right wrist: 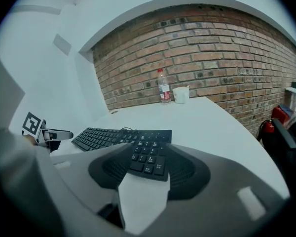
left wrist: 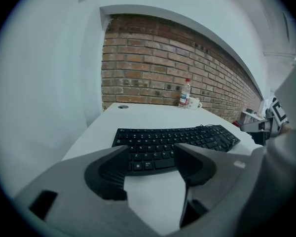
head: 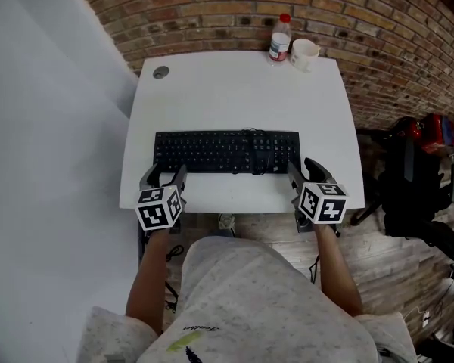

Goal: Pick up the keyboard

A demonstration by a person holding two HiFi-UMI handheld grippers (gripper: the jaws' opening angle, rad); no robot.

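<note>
A black keyboard [head: 225, 151] lies flat across the near half of the white table [head: 234, 89], a thin cable looped on its right part. My left gripper [head: 165, 174] hovers over the table's front edge at the keyboard's near left corner. In the left gripper view its jaws [left wrist: 151, 154] stand open with only bare table between them and the keyboard [left wrist: 172, 139] just ahead. My right gripper [head: 304, 169] is at the near right corner, also open [right wrist: 145, 157]. The number-pad end of the keyboard [right wrist: 148, 152] shows in its gap, and no pad presses on it.
A water bottle [head: 280, 38] and a white mug [head: 303, 53] stand at the table's far edge by the brick wall [head: 234, 6]. A round cable grommet [head: 160, 72] sits at the far left corner. A white wall [head: 45, 142] runs along the left; dark gear [head: 416, 172] stands on the floor at right.
</note>
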